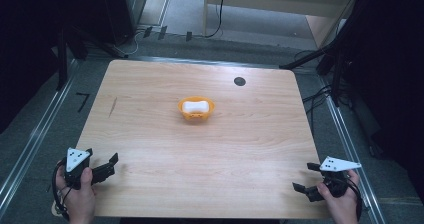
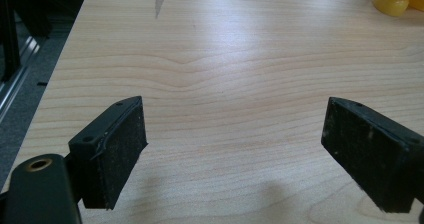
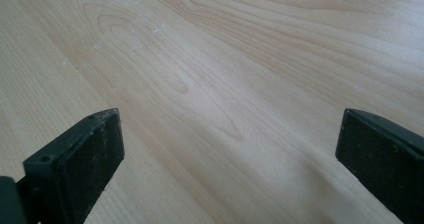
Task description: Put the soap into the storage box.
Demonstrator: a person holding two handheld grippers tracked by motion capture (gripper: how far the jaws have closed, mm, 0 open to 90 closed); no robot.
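Resting at the near corners of the pale wooden table [image 1: 150,134], the black left gripper [image 1: 102,166] and black right gripper [image 1: 306,176] gape wide, holding nothing; the small orange plastic bowl [image 1: 196,115] with a white block [image 1: 195,105] sits mid-table, well apart.

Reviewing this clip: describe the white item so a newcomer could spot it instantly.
Start at the wooden table; near its middle sits a small orange basket. The white object lies inside it, the sole pale thing against orange walls.
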